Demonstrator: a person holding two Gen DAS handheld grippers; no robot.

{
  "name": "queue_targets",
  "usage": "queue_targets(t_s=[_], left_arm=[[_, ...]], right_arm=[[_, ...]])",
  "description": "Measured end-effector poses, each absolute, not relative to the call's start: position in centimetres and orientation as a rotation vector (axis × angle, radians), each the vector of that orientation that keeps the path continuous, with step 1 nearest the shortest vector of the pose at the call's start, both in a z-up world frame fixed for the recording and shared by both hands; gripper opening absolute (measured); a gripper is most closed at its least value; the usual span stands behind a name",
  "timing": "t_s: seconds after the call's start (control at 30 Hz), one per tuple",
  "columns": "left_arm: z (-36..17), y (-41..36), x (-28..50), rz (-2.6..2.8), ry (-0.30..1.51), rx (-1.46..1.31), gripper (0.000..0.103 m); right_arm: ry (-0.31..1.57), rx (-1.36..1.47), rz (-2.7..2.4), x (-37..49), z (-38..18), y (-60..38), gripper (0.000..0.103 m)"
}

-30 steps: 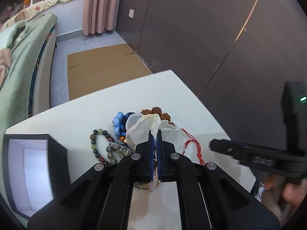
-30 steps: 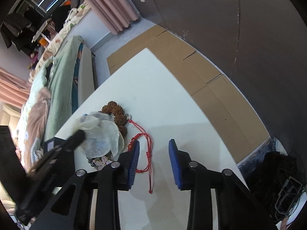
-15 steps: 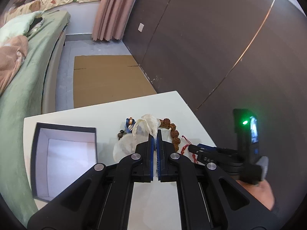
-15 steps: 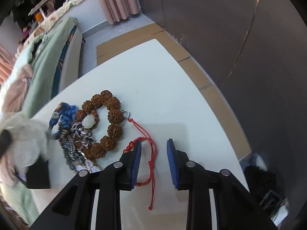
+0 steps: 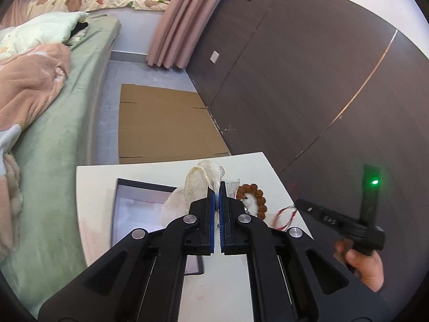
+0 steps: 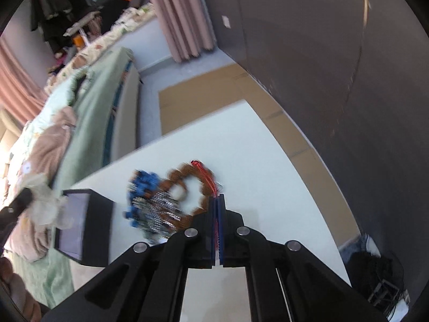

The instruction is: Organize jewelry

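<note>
My left gripper (image 5: 217,187) is shut on a sheer cream pouch (image 5: 198,185) and holds it above the white table (image 5: 93,201), over the edge of an open black jewelry box (image 5: 139,209). My right gripper (image 6: 217,200) is shut on a red cord bracelet (image 6: 205,173) that trails over a brown rough-bead bracelet (image 6: 185,177). Blue beads (image 6: 143,182) and silver chains (image 6: 158,206) lie left of it, blurred. The brown bracelet (image 5: 254,196) and red cord (image 5: 285,216) also show in the left wrist view. The box (image 6: 80,230) and the pouch (image 6: 43,201) sit at the left of the right wrist view.
A bed with green and pink bedding (image 5: 40,107) runs along the table's left side. Flattened cardboard (image 5: 161,123) lies on the floor beyond the table. A dark wall (image 5: 308,80) stands to the right. Dark clutter (image 6: 375,273) lies on the floor off the table's right edge.
My left gripper has lifted the pouch off the jewelry pile and carried it up and towards the box. My right gripper has closed on the red cord bracelet.
</note>
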State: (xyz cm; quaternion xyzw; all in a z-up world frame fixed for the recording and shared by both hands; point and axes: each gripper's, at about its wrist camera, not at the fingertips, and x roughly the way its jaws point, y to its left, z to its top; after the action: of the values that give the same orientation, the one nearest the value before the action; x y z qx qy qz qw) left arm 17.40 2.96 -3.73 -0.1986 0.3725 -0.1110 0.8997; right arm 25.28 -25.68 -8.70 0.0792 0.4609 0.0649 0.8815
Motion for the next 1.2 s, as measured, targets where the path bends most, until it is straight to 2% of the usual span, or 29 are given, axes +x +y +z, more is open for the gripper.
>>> queue_targets(t_s=[0.1, 0.17, 0.2, 0.23, 0.27, 0.37, 0.63, 0.77, 0.83, 0.87, 0.9, 0.93, 0.97, 1.2], left_arm=[[-3.7, 3.9, 17.3, -0.225, 0.778, -0.430, 0.004], [-3.8, 4.4, 17.3, -0.227, 0.781, -0.440, 0.008], [-3.8, 4.8, 17.3, -0.219, 0.780, -0.444, 0.027], [-3.7, 5.0, 17.1, -0.208, 0.773, -0.448, 0.052], [-3.4, 5.6, 16.8, -0.188, 0.748, -0.452, 0.059], [-2.8, 6.6, 16.4, -0.167, 0.723, -0.448, 0.060], [-2.3, 10.3, 15.6, -0.051, 0.693, -0.448, 0.085], [-2.5, 12.1, 15.4, 0.009, 0.687, -0.456, 0.090], [-2.7, 12.8, 15.3, 0.026, 0.689, -0.478, 0.091], [-2.8, 13.1, 15.3, 0.034, 0.690, -0.489, 0.091], [-2.9, 13.3, 15.3, 0.038, 0.692, -0.497, 0.091], [-3.0, 13.3, 15.3, 0.038, 0.693, -0.498, 0.091], [-3.0, 13.2, 15.3, 0.037, 0.694, -0.495, 0.091], [-3.1, 11.2, 15.8, 0.015, 0.706, -0.456, 0.091]], right_arm=[[0.927, 0.135, 0.168, 24.7, -6.5, -23.8, 0.001], [0.905, 0.111, 0.203, 24.5, -5.0, -22.3, 0.001], [0.898, 0.104, 0.220, 24.4, -4.3, -21.6, 0.001], [0.890, 0.098, 0.239, 24.2, -3.7, -21.0, 0.001], [0.883, 0.091, 0.263, 24.2, -3.0, -20.1, 0.001], [0.865, 0.068, 0.326, 24.1, -1.4, -17.4, 0.001], [0.857, 0.094, 0.503, 23.0, -1.4, -12.4, 0.002], [0.889, 0.128, 0.590, 22.8, -2.7, -10.4, 0.002], [0.920, 0.158, 0.631, 22.9, -3.7, -9.4, 0.007], [0.949, 0.159, 0.638, 23.0, -4.4, -8.9, 0.017], [0.990, 0.150, 0.630, 23.3, -5.2, -8.7, 0.032], [0.999, 0.149, 0.610, 23.3, -5.6, -8.9, 0.067], [0.980, 0.154, 0.591, 23.1, -5.5, -9.3, 0.074], [0.935, 0.228, 0.496, 23.1, -4.6, -15.0, 0.073]])
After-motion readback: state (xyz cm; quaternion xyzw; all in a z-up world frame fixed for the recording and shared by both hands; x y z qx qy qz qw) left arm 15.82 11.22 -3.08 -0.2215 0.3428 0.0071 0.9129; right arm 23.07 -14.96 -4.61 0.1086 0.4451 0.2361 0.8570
